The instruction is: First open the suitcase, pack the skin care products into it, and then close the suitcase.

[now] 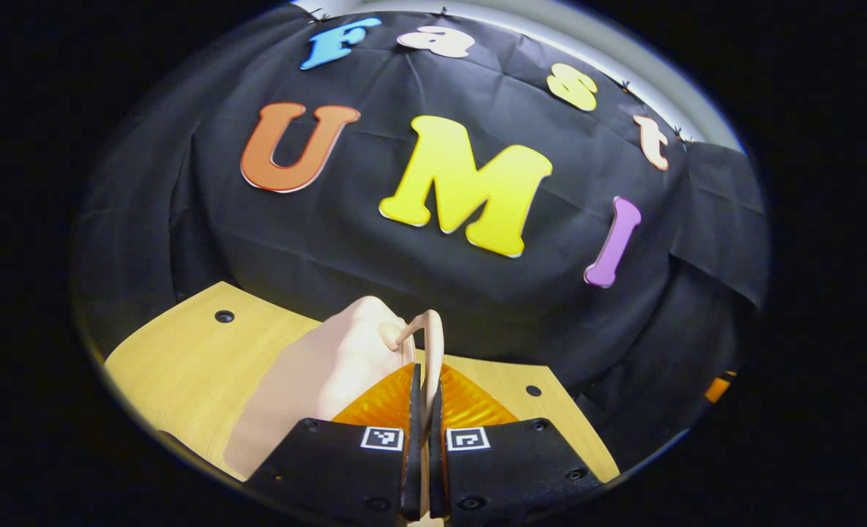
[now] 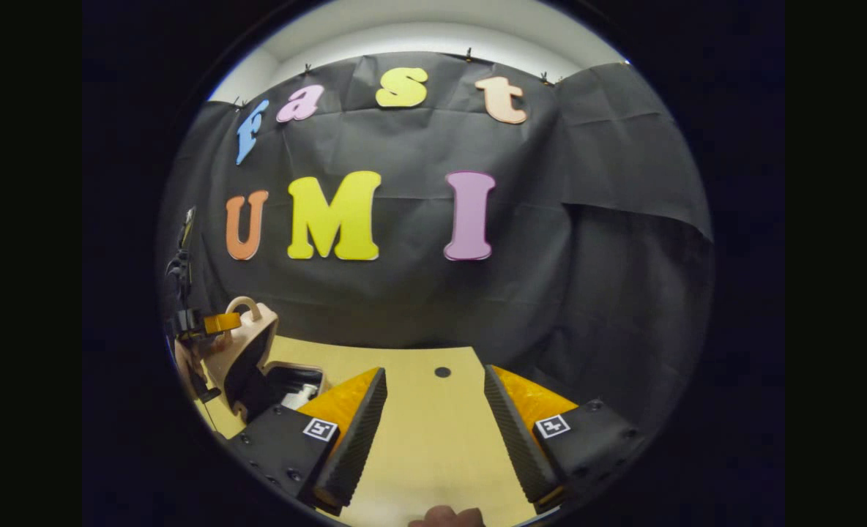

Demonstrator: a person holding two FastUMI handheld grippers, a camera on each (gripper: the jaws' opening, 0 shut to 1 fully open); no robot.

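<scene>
**Suitcase lid held up by its handle**

The pale pink suitcase [image 2: 247,351] sits on the wooden table [image 2: 433,439], its lid [image 1: 331,366] raised and tilted, the dark interior [image 2: 287,384] exposed below it. A light object lies inside the open half, too small to identify. At the top edge of the lid arches the handle [image 1: 430,344], and the left gripper [image 1: 424,395] has it: in the left gripper view the two fingers stand pressed together with the thin handle loop clamped between them, the lid's outer shell spreading away just left of the fingers. In the right gripper view the same gripper shows at the suitcase's handle, above the lid.

The right gripper [image 2: 435,410] hovers well apart from the suitcase, to its right over bare tabletop, fingers spread wide with nothing between them. A fingertip [image 2: 444,517] of the holding hand shows at the lower edge of that view. Behind the suitcase hangs the black cloth wall [image 2: 551,256].
</scene>
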